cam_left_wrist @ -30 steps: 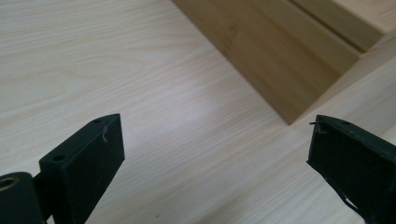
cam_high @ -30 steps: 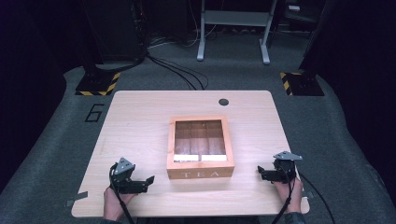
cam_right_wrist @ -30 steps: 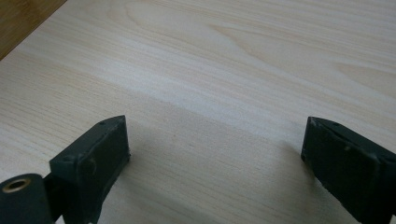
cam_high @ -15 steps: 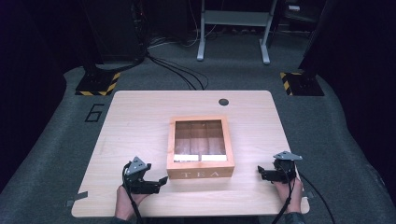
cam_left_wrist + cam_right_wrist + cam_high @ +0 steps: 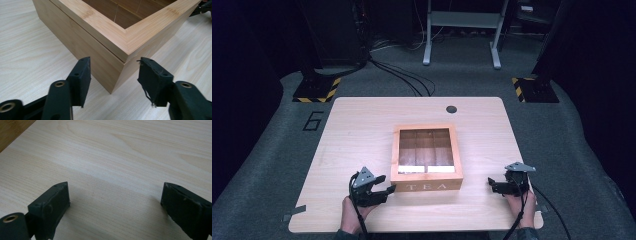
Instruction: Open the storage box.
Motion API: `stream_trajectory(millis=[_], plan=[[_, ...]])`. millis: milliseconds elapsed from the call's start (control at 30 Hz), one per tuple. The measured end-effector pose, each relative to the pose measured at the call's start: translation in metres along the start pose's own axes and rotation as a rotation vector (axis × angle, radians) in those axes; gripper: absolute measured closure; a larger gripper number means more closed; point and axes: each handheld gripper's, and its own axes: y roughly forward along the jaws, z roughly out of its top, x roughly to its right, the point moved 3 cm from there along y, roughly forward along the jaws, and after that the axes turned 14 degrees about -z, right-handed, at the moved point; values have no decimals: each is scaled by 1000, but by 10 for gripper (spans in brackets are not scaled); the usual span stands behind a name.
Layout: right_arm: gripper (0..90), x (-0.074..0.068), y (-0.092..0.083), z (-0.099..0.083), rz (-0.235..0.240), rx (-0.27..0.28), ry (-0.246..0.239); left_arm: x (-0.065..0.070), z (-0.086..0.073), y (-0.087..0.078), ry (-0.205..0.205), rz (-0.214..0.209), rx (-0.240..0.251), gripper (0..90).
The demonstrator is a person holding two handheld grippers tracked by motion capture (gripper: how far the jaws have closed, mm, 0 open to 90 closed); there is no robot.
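Observation:
A wooden tea box (image 5: 427,157) marked TEA sits at the middle of the table, its clear lid shut over divided compartments. My left gripper (image 5: 387,190) is at the box's front left corner, open. In the left gripper view that corner of the tea box (image 5: 112,40) stands just ahead of the left gripper (image 5: 113,76), between the two spread jaws but not touched. My right gripper (image 5: 492,185) rests open on the table right of the box, a gap away. In the right gripper view the right gripper (image 5: 115,197) spans bare tabletop, with a sliver of the tea box (image 5: 11,127) at top left.
The light wooden table (image 5: 362,130) has a dark round grommet (image 5: 451,109) near its far edge. Beyond it lie grey floor, cables (image 5: 402,80), a white stand (image 5: 462,35) and yellow-black striped bases (image 5: 317,87). A hand (image 5: 354,215) holds each gripper at the near edge.
My left gripper has moved right along the near edge, from well left of the box up to its front left corner. The right gripper has stayed put.

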Motion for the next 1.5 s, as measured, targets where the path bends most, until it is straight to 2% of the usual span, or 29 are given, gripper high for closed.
stream_trajectory(millis=[300,367,400,833,1267,1500], plan=[[83,0,0,0,-1,0,6,3,2,3,30,-2,-6,575],[85,0,-1,0,-3,-2,11,4,2,5,33,0,6,593],[86,0,-1,0,-3,-2,11,5,2,4,43,-5,-6,602],[88,0,-1,0,-4,-1,12,6,1,4,77,11,3,630],[88,0,-1,0,-4,-1,12,7,0,4,78,18,16,630],[89,0,-1,0,-4,-1,12,8,2,4,91,26,23,630]])
